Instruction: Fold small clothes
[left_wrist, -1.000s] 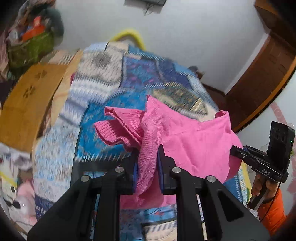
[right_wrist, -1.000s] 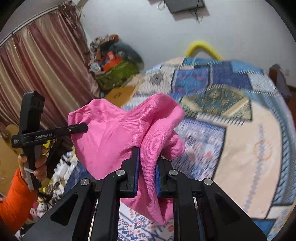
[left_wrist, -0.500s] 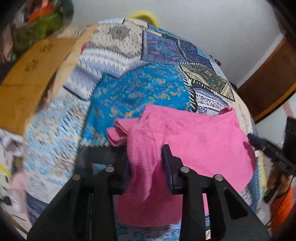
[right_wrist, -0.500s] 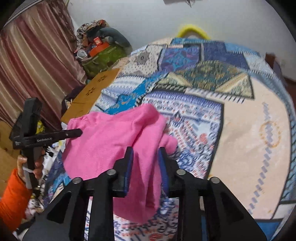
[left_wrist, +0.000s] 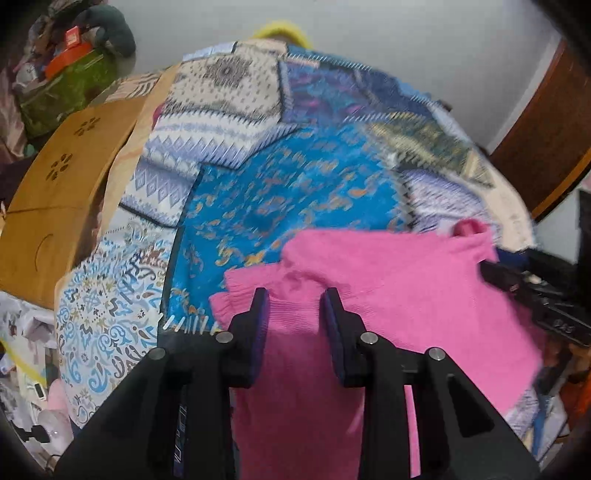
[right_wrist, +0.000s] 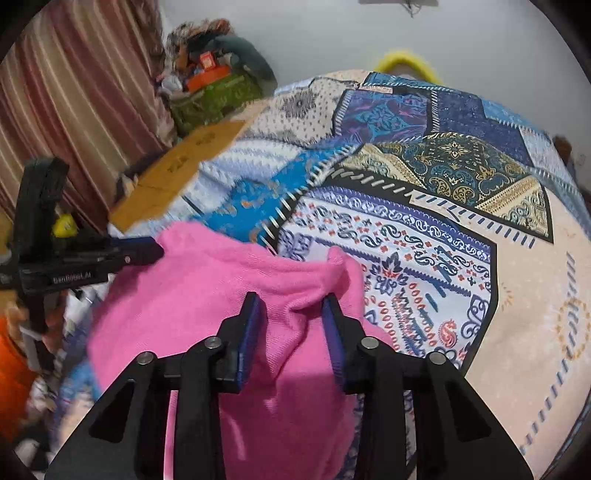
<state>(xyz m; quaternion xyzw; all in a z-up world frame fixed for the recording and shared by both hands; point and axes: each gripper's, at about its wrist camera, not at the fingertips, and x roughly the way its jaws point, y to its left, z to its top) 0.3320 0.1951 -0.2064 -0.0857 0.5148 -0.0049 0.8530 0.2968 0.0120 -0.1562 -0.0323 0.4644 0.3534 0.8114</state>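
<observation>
Lowered pink garment (left_wrist: 399, 280) now lies on patchwork bedspread (left_wrist: 280, 199), far side bare.

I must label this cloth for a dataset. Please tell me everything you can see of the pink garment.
The pink garment is a small knit piece, bright pink and soft-looking, with a ribbed band at its left edge. It lies spread but rumpled on the patchwork bedspread, near its front edge, part hanging below. Both the left gripper and the right gripper have cloth between their jaws, which have just been opening and now stand apart from it. Its far right corner is bunched into a small peak.
</observation>
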